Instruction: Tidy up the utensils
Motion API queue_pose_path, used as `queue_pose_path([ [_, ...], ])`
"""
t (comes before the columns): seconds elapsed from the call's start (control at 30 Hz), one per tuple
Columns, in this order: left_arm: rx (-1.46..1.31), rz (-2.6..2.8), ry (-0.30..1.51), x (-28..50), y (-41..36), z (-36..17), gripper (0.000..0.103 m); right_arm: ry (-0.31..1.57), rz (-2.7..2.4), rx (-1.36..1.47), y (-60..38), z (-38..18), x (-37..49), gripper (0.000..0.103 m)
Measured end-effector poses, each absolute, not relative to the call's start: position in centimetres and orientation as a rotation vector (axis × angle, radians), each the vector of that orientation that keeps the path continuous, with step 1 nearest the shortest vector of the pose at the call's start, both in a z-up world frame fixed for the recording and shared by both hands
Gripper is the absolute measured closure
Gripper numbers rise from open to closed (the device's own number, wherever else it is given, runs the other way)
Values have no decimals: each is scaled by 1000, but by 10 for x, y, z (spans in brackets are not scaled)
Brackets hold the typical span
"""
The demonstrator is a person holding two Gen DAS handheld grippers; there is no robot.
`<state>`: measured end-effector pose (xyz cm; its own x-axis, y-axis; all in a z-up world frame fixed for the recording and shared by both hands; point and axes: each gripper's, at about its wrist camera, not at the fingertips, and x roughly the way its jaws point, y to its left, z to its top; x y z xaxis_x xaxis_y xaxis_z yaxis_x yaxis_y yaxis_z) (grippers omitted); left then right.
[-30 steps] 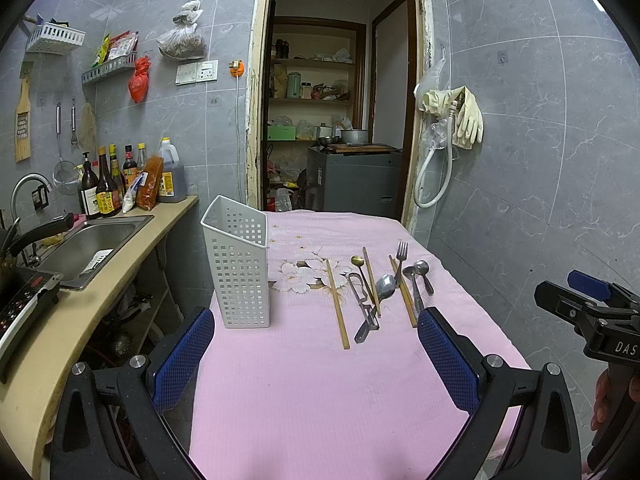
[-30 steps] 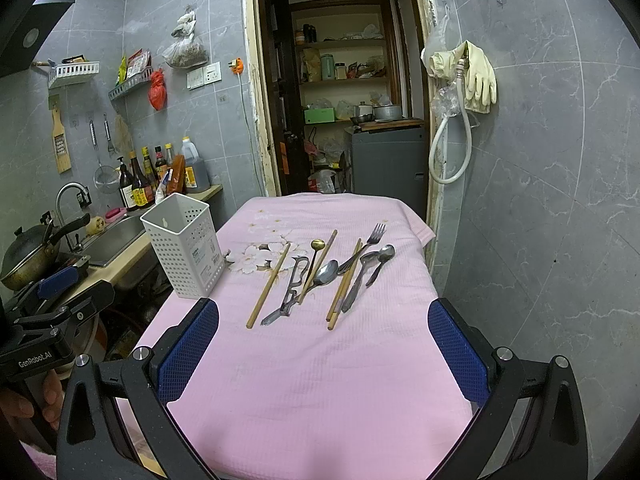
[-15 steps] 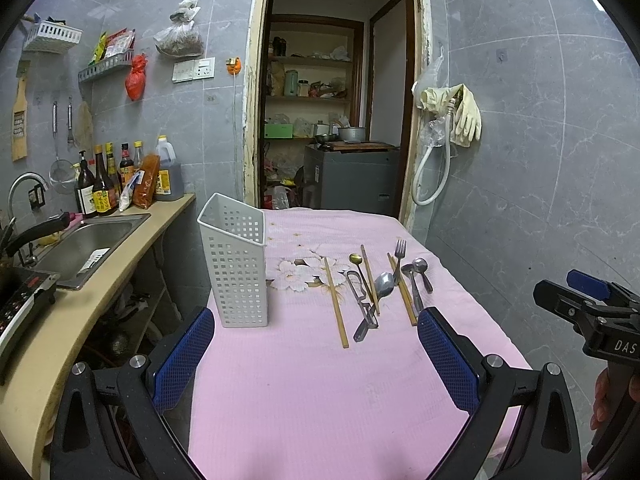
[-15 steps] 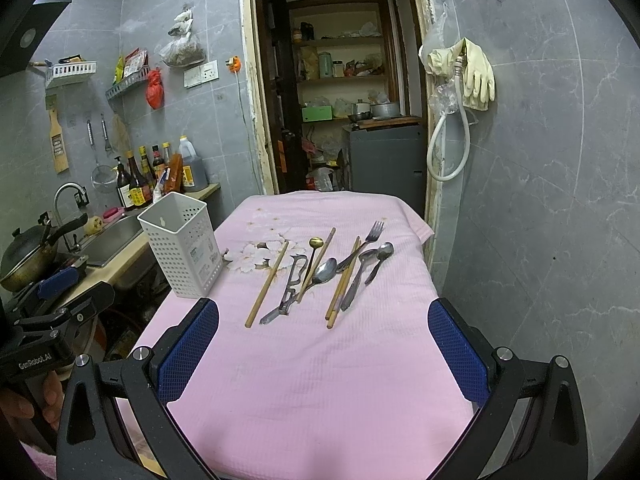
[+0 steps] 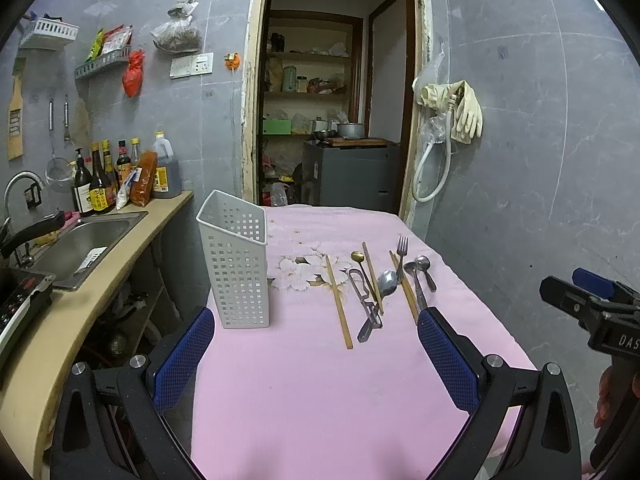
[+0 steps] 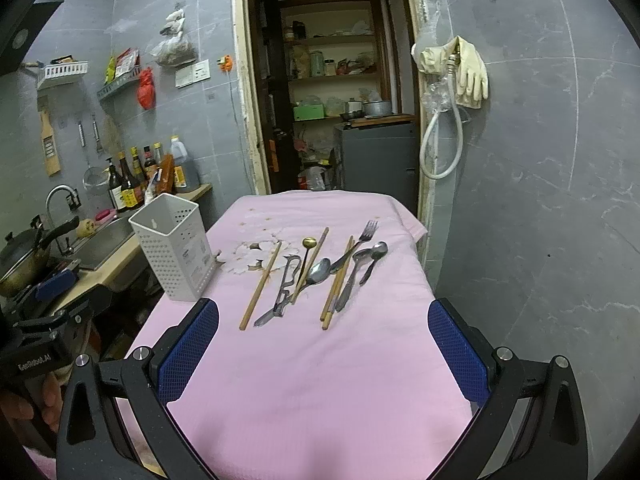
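A white perforated utensil holder [image 5: 236,268] [image 6: 174,246] stands empty at the left edge of the pink-clothed table [image 5: 304,380] [image 6: 320,372]. To its right lie wooden chopsticks [image 5: 338,300] [image 6: 260,286], a metal peeler [image 5: 366,304] [image 6: 282,294], a gold spoon [image 5: 357,257] [image 6: 309,243], steel spoons [image 5: 387,282] [image 6: 320,270] and a fork [image 5: 401,250] [image 6: 366,234]. My left gripper [image 5: 314,354] is open and empty, held near the front of the table. My right gripper [image 6: 322,350] is open and empty, also short of the utensils.
A counter with a sink [image 5: 84,240], sauce bottles [image 5: 108,178] and a stove [image 5: 20,300] runs along the left. A wok [image 6: 24,260] sits there. A doorway [image 5: 332,120] opens behind the table. Rubber gloves and a hose [image 5: 452,120] hang on the right wall.
Both grippers have drifted slightly forward; the views shift a little. Nothing on the table has moved.
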<state>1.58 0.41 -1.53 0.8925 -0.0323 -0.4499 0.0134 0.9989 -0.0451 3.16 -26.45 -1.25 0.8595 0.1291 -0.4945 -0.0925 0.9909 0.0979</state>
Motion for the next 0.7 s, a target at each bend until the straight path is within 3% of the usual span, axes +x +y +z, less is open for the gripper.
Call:
queue_pose_path([
  [0.7, -49, -133, 400, 100, -9, 7, 1, 453, -21, 55, -278, 10, 83, 1],
])
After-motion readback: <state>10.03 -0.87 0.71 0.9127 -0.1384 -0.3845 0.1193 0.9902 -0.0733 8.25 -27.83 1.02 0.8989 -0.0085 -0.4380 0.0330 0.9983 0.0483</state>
